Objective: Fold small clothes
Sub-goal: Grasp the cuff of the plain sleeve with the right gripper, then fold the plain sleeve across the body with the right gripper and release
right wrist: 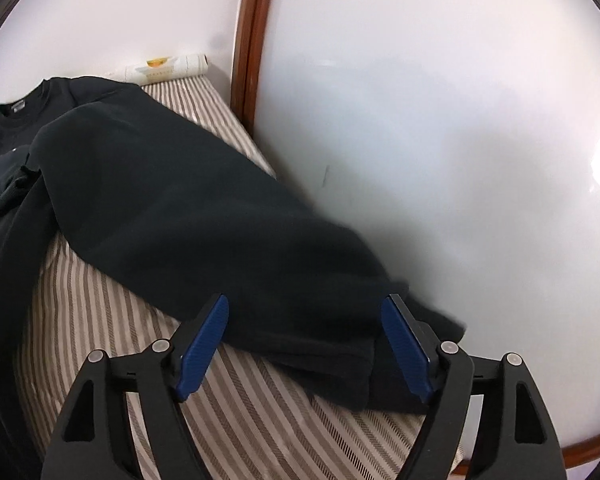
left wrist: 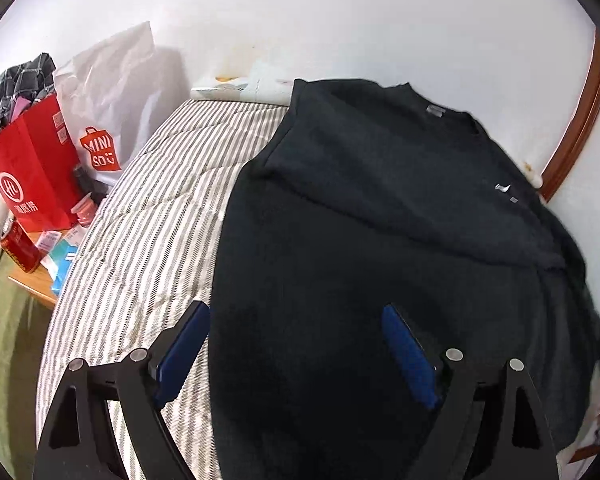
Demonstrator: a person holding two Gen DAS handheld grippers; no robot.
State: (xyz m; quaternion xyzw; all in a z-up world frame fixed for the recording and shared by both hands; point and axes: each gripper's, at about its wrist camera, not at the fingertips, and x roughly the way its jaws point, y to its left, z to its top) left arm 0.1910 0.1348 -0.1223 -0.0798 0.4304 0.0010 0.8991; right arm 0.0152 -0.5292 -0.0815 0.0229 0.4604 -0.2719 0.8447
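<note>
Reading "MINISO", a white bag (left wrist: 112, 92) stands beside the black sweatshirt (left wrist: 380, 220).

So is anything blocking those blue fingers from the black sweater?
Nothing visible. The right gripper is open around the sleeve end of the black sweater; the left gripper hangs open over its hem on the striped bed.

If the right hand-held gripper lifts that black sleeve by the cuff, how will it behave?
The sleeve looks soft and thick: it sags over the bed in rounded folds, so it will probably droop limp rather than hold shape. Its matte knit seems unlikely to slip between the ribbed blue pads. Being joined to the sweatshirt, it may drag the body along.
</note>
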